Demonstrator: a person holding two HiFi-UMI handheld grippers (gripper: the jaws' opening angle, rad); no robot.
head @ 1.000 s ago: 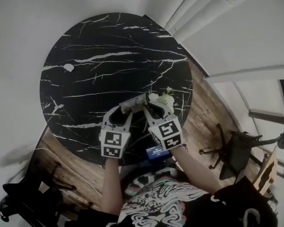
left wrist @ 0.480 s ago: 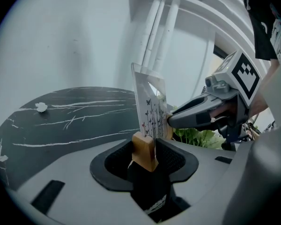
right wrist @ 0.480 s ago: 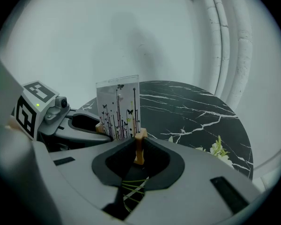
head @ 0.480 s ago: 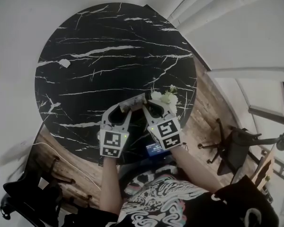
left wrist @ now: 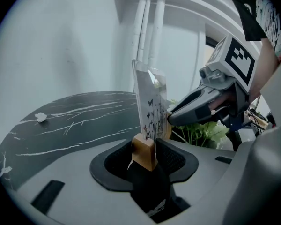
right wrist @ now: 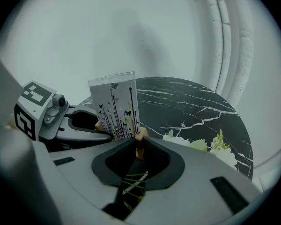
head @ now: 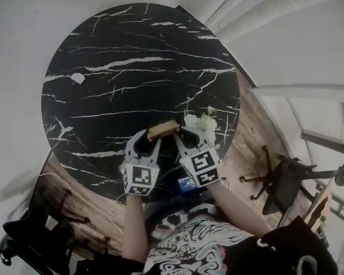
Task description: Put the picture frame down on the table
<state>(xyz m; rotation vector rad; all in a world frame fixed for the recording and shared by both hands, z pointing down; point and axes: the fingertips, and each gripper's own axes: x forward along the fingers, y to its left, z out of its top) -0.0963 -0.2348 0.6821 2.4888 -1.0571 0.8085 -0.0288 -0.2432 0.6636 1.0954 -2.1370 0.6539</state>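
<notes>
Over the near edge of the tabletop [head: 132, 67], I hold the picture frame [head: 163, 129] upright. My left claw [head: 144, 140] and right claw [head: 184, 135] each pinch one end of its wooden base so it can't tip. Flowers [head: 202, 119] sit just beside it; can't tell if the base touches down yet.

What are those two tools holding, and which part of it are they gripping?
A picture frame. The left tool and the right tool each pinch one end of its wooden base.
</notes>
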